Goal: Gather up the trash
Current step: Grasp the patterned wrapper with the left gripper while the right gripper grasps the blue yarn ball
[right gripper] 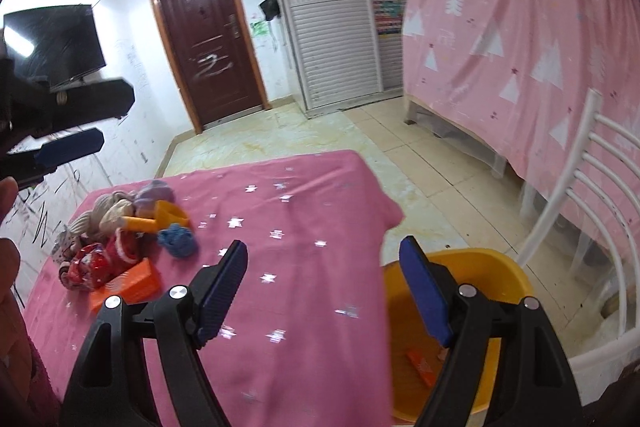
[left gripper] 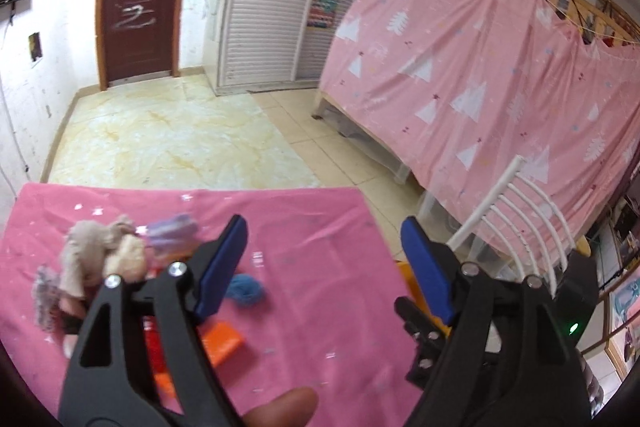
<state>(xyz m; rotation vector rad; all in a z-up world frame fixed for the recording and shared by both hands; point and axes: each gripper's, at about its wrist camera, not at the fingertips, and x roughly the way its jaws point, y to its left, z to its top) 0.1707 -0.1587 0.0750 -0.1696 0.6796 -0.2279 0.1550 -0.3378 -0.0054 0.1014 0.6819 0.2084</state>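
A pile of trash lies at the left of the pink-clothed table [right gripper: 304,227]: beige yarn [right gripper: 106,213], purple yarn [right gripper: 154,195], a blue yarn ball [right gripper: 178,241], a yellow scoop [right gripper: 168,217], a shiny red wrapper [right gripper: 90,261] and an orange box [right gripper: 126,285]. My left gripper [left gripper: 324,263] is open and empty above the table, right of the beige yarn [left gripper: 104,255], with the blue yarn [left gripper: 246,289] and orange box [left gripper: 224,343] behind its left finger. It also shows at the left edge of the right wrist view [right gripper: 72,143]. My right gripper [right gripper: 324,283] is open and empty over the table's right edge and a yellow basin [right gripper: 496,271] holding an orange scrap [right gripper: 420,363].
A white slatted chair [right gripper: 584,211] stands right of the basin. A bed frame draped in a pink sheet [right gripper: 512,39] fills the right side. A brown door [right gripper: 208,43] and white louvered wardrobe [right gripper: 332,27] are at the back, across tiled floor.
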